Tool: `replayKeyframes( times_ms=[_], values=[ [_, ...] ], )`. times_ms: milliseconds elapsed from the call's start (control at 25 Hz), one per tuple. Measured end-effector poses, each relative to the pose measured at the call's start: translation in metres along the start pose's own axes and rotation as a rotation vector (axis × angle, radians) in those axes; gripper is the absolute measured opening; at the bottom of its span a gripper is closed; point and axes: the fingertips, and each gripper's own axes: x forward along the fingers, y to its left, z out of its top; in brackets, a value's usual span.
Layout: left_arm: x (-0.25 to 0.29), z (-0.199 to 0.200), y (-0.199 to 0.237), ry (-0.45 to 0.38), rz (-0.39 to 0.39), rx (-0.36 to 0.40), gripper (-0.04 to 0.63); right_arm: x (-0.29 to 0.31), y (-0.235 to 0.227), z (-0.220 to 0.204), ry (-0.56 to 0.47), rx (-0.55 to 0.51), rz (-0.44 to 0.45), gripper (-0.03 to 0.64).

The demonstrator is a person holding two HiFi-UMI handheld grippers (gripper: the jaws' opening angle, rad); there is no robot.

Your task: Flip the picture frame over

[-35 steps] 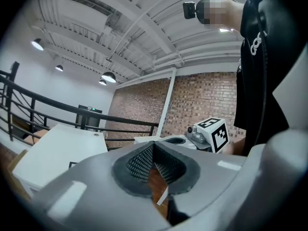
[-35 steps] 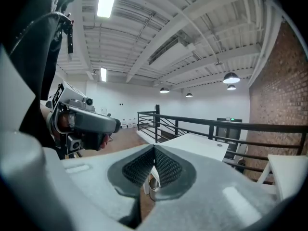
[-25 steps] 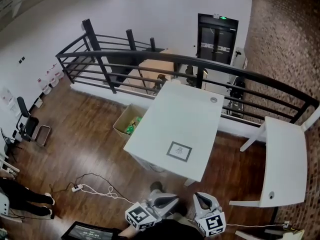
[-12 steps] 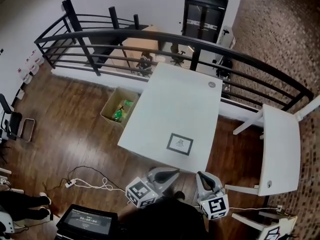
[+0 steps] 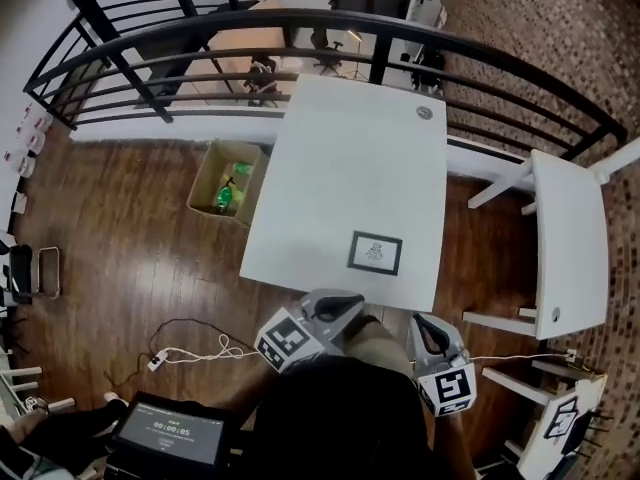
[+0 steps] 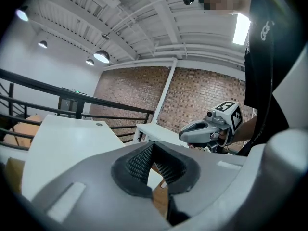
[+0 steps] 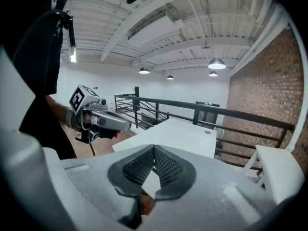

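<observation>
Holding your left gripper (image 5: 340, 304) and right gripper (image 5: 424, 328) clenched and empty near the table (image 5: 330, 148) edge, you face the flat, untouched picture frame (image 5: 375, 253), probably lining up your reach.

The worktop (image 5: 340, 168) is open except for the picture frame (image 5: 375, 253) near its near right corner and a round cap (image 5: 424, 113) by the far right corner. A black railing (image 5: 300, 23) bars the far edge; a second table (image 5: 570, 238) stands off the right edge.
</observation>
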Motion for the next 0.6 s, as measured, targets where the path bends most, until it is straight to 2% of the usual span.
replayKeyframes(
  times_ms=[240,400,600],
  values=[
    [0.012,-0.023,0.032,0.047,0.062,-0.047,0.015,0.016,-0.003,-0.012,0.058,-0.023,-0.004,-0.008],
    [0.023,-0.044,0.054,0.098,0.124,-0.066,0.015,0.04,-0.015,-0.037,0.088,0.001,0.024,-0.008],
    [0.045,-0.077,0.071,0.173,0.156,-0.116,0.023,0.072,-0.039,-0.069,0.132,0.029,0.063,-0.008]
  ],
)
